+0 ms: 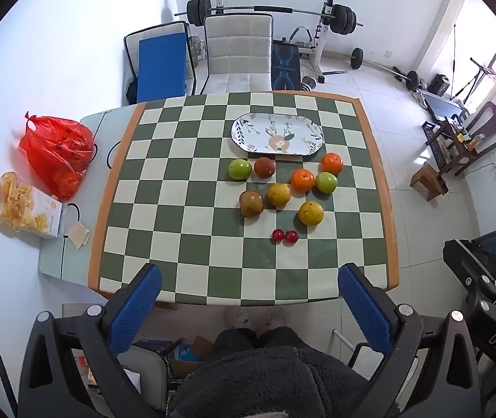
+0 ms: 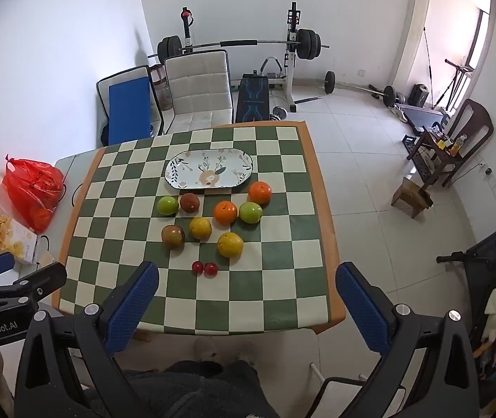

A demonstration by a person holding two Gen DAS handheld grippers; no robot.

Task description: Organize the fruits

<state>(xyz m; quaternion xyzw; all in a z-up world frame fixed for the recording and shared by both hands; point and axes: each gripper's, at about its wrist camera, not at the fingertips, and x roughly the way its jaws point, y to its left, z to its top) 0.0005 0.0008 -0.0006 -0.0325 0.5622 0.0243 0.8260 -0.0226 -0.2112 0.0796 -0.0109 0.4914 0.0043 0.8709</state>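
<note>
We have not begun: the floral plate (image 1: pixel 277 134) is bare, and all 10 fruits (image 1: pixel 279 194) lie loose on the checkered table (image 1: pixel 192 230) just in front of it — 2 small red ones nearest us. Our left gripper (image 1: pixel 248 308) and right gripper (image 2: pixel 248 304) hang spread wide, empty, short of the fruit.

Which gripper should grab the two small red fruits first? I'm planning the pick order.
Left, probably. Both grippers are open and empty above the near edge, but the red fruits sit centred ahead of the left gripper; they lie left of the right gripper.
</note>
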